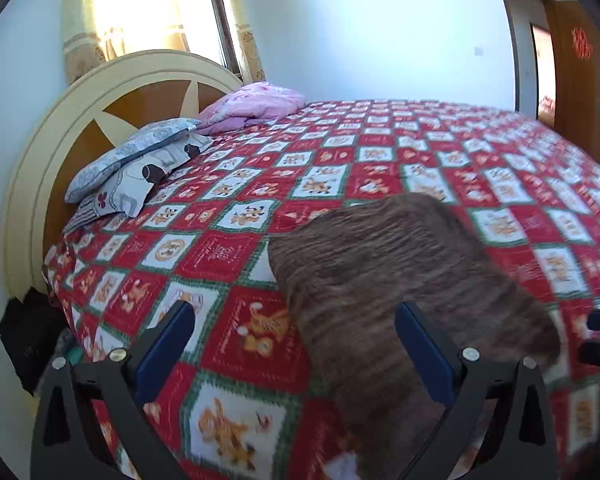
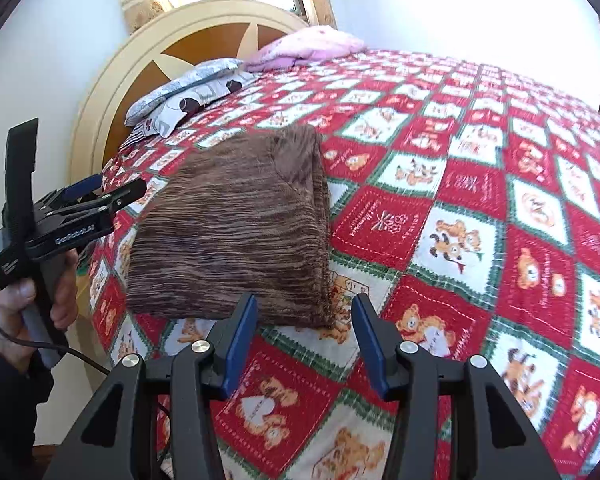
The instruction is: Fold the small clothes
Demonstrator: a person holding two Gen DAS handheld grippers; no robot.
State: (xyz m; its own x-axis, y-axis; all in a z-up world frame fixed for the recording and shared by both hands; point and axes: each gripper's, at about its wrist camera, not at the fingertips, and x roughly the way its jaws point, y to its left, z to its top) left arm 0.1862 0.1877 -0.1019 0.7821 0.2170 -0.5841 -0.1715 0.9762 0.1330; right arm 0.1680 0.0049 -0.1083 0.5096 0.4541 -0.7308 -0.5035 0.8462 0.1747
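A brown striped garment (image 2: 236, 228) lies folded into a rough rectangle on the red and white checked bedspread (image 2: 480, 220). In the left wrist view it is blurred (image 1: 400, 292). My left gripper (image 1: 296, 312) is open and empty, its right finger over the garment's near part. It also shows in the right wrist view (image 2: 112, 192), held in a hand at the garment's left edge. My right gripper (image 2: 304, 312) is open and empty, just short of the garment's near right corner.
Grey patterned pillows (image 1: 136, 164) and a pink folded quilt (image 1: 256, 104) lie by the round headboard (image 1: 88, 108). The bed's left edge drops to a gap with dark items (image 1: 28, 344). A wooden door (image 1: 576, 80) stands at the far right.
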